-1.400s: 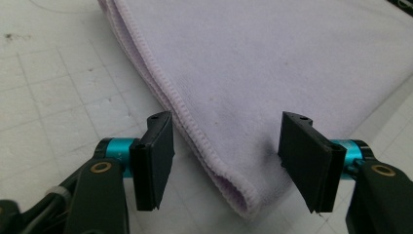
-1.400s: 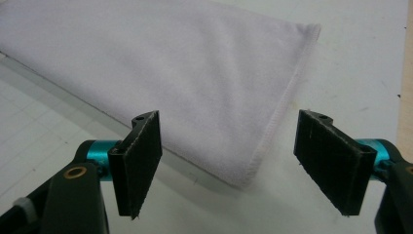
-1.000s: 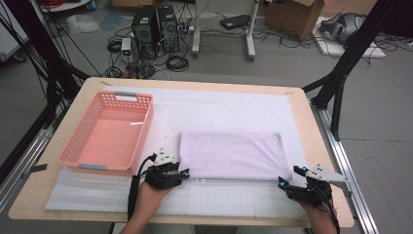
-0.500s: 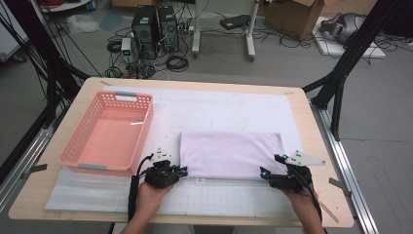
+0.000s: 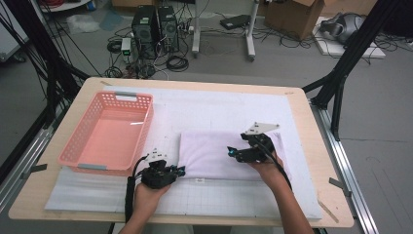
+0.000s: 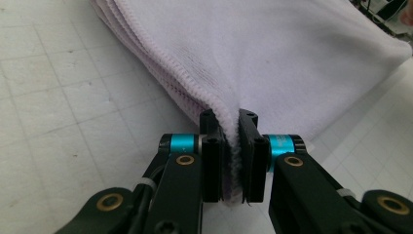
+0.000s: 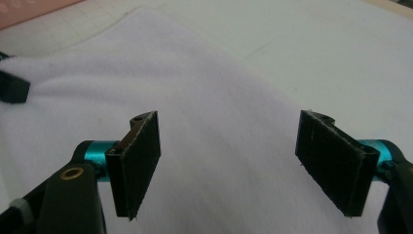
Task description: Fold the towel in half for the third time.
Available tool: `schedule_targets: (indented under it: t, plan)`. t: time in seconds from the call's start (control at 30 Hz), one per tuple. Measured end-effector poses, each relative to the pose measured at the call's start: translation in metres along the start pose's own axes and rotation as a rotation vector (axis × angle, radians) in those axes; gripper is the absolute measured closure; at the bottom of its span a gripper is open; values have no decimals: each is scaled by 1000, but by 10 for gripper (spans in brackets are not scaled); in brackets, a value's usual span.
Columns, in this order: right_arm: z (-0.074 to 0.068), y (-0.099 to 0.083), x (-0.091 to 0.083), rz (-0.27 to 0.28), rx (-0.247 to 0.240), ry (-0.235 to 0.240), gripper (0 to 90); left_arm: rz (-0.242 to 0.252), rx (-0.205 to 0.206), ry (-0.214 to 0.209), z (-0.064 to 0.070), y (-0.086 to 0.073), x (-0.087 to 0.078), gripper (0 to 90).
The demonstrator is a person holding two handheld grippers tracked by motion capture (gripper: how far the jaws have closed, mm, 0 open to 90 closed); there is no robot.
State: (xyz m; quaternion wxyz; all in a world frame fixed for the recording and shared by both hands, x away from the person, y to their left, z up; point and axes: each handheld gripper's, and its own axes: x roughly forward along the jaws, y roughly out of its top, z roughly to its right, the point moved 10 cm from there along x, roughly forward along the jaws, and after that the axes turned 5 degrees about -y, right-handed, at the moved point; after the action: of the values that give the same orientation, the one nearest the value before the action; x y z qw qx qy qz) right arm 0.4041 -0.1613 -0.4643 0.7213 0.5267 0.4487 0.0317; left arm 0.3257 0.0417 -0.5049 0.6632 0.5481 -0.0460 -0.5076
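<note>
A folded pale lilac towel [image 5: 214,153] lies on the white grid mat [image 5: 219,109] in the middle of the table. My left gripper [image 5: 179,170] is at the towel's near left corner, shut on the towel [image 6: 272,63], whose stacked hemmed edges bunch between the jaws. My left gripper [image 6: 234,156] holds that corner just off the mat. My right gripper [image 5: 233,153] hovers over the middle of the towel [image 7: 204,112]. In its own view my right gripper [image 7: 229,165] stands wide open with nothing between the pads.
A pink plastic basket [image 5: 78,146] stands empty on the left side of the table, close to my left hand. The mat [image 6: 53,97] is bare left of the towel. The table's far half and right edge [image 5: 316,126] hold nothing.
My right gripper has left the towel's near right corner and travelled left and forward to hover over the towel's middle. The left gripper has stayed at its corner.
</note>
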Motion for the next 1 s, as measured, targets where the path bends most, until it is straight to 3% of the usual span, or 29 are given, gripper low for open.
schedule_targets:
  t: [0.33,0.5,0.73,1.0]
  plan:
    - [-28,41,57,-76,-114,62,262,2,-7,-4,1,-3,-11,820]
    - [-40,45,81,-117,-151,94,289,4,-11,9,-4,-4,-15,820]
    - [-55,53,110,-134,-176,121,316,-12,-13,22,-6,-8,-13,815]
    - [-65,51,129,-178,-185,141,419,-19,-31,14,-8,-10,-11,816]
